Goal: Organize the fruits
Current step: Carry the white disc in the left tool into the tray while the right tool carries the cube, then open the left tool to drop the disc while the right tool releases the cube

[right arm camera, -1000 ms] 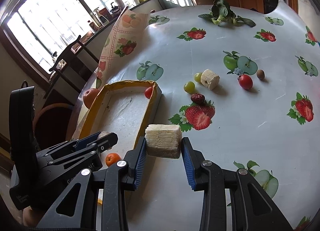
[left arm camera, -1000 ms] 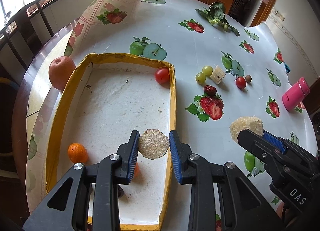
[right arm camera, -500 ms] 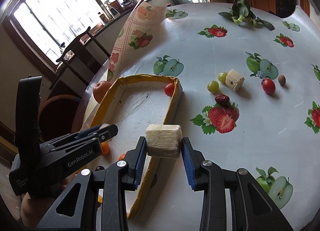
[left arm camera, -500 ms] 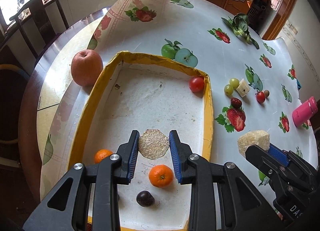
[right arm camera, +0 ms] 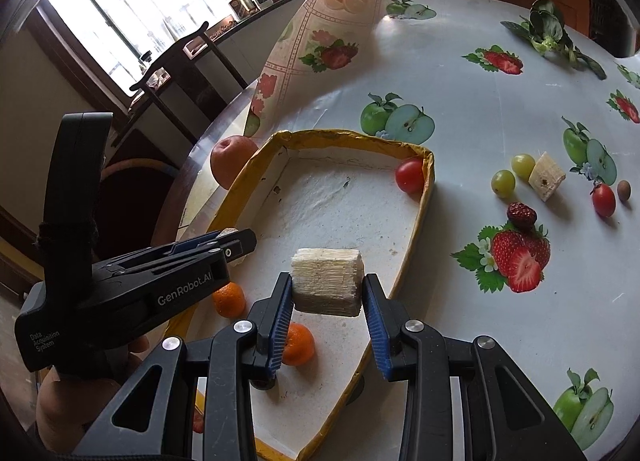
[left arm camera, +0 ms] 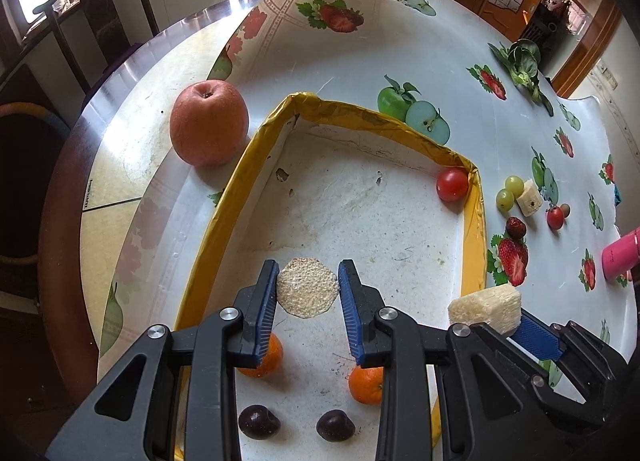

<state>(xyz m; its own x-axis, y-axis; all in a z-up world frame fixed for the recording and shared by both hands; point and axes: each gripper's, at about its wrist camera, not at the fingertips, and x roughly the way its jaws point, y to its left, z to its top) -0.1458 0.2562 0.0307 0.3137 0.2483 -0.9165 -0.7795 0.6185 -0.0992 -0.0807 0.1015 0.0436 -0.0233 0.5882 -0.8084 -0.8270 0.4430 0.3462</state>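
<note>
My left gripper [left arm camera: 307,293] is shut on a pale round fruit slice [left arm camera: 306,292] above the yellow-rimmed white tray [left arm camera: 476,221]. My right gripper [right arm camera: 327,293] is shut on a pale fibrous fruit chunk [right arm camera: 327,281] over the tray's [right arm camera: 428,181] near right part; the chunk also shows in the left wrist view [left arm camera: 486,307]. In the tray lie two mandarins [left arm camera: 366,385] [left arm camera: 269,361], two dark plums [left arm camera: 335,425] [left arm camera: 258,421] and a cherry tomato [left arm camera: 452,184]. A red apple [left arm camera: 209,127] stands outside the tray's left wall.
Right of the tray lie two green grapes [right arm camera: 513,173], a banana piece [right arm camera: 546,176], a cherry tomato [right arm camera: 603,200], a strawberry [right arm camera: 521,213] and a small brown fruit [right arm camera: 624,191]. A leafy vegetable [right arm camera: 548,31] lies far back. A pink bottle [left arm camera: 622,255] lies at right. Chairs stand left.
Both grippers have moved left over the tray, still holding their pieces. The right gripper's chunk has gone from over the tray's right wall to over its floor. More of the tray's near end shows.
</note>
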